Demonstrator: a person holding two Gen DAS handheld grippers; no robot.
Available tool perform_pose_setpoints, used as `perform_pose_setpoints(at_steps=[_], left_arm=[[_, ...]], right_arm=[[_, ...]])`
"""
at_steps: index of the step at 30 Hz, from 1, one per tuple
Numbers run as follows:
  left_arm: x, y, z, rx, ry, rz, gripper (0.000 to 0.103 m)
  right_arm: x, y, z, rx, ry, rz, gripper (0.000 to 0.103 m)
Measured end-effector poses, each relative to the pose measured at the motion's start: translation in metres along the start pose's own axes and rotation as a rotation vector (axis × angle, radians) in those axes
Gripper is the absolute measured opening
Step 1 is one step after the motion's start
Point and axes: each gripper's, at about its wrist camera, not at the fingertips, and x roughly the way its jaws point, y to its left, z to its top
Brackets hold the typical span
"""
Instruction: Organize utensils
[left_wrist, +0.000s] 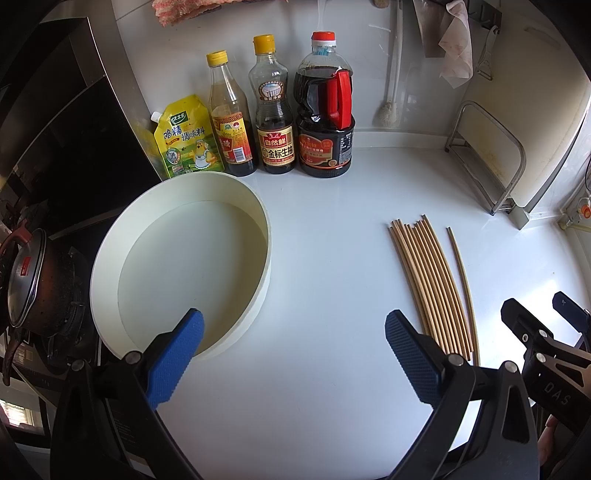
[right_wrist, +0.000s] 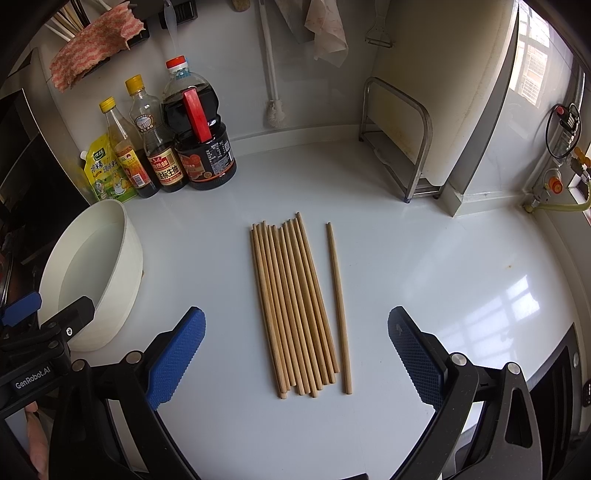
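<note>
Several wooden chopsticks (right_wrist: 291, 306) lie side by side on the white counter, with one single chopstick (right_wrist: 338, 306) apart on their right. They also show in the left wrist view (left_wrist: 428, 284). A round white tub (left_wrist: 184, 258) stands to their left, empty; it also shows in the right wrist view (right_wrist: 96, 273). My left gripper (left_wrist: 293, 332) is open and empty, hovering between the tub and the chopsticks. My right gripper (right_wrist: 295, 332) is open and empty, straddling the near ends of the chopsticks from above.
Three sauce bottles (left_wrist: 273, 110) and a yellow seasoning pouch (left_wrist: 186, 138) stand against the back wall. A metal rack (right_wrist: 402, 140) with a cutting board is at the back right. A pot (left_wrist: 26, 280) sits on the stove at left.
</note>
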Motion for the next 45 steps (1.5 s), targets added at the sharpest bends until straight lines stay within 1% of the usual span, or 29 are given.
perform_pose_setpoints(at_steps=[24,31,38,41,45], left_arm=[[0.002,0.002,-0.001,-0.001,0.005,-0.001,0.097],[0.006,0.000,0.000,0.001,0.013,-0.008,0.097],[0.024,-0.017,0.002,0.036,0.048,-0.041,0.097],[0.032,-0.029,0.004,0.050,0.052,-0.069,0.097],[0.045,-0.044,0.004,0.049,0.059,-0.115,0.097]], right_arm=[[0.000,0.000,-0.001,0.000,0.000,0.001,0.095],[0.006,-0.001,-0.003,0.006,0.010,0.012,0.095],[0.009,-0.028,-0.015,0.056,0.024,0.003,0.095],[0.013,-0.043,-0.021,0.070,0.032,-0.003,0.095],[0.023,-0.056,-0.029,0.055,0.049,-0.021,0.095]])
